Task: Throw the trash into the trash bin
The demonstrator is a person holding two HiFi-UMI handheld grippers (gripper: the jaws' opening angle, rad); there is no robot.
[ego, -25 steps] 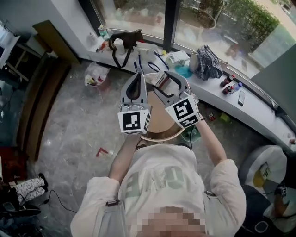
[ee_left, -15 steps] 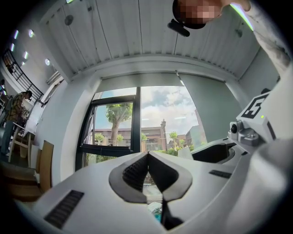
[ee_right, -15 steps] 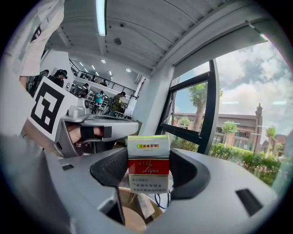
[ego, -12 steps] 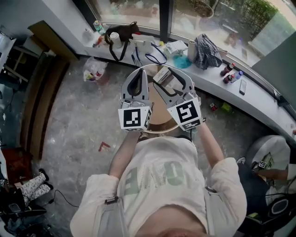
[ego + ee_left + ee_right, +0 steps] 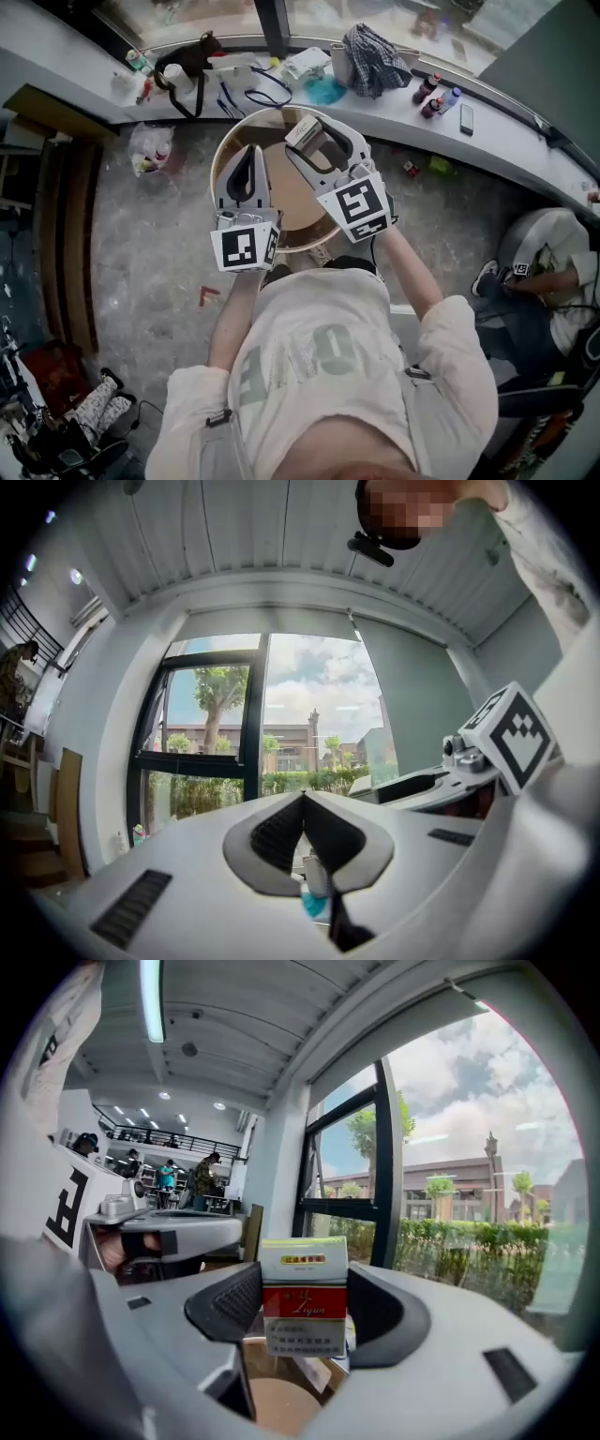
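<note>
Right gripper (image 5: pixel 317 141): spread wide, yet pinching a pack (image 5: pixel 303 1293) by its two sides, upright between the pads.
Left gripper (image 5: pixel 247 152): jaws pressed together, nothing in them.
Pack: in the right jaws, above the bin (image 5: pixel 292 208), over its far half in the head view (not yet inside).
Bin: round, tan inside, open at the top, right under both grippers; its contents could not be made out.
Done: the pack was lifted and brought over the bin, by the look of it.
Left: part the right jaws so the pack drops in; a clean fall seemed likely, since it hung well within the rim.
Maybe more: a red scrap (image 5: pixel 208 296) lay on the floor to the person's left, and a bag (image 5: pixel 148 150) further off; whether either counted as trash, I could not tell.
</note>
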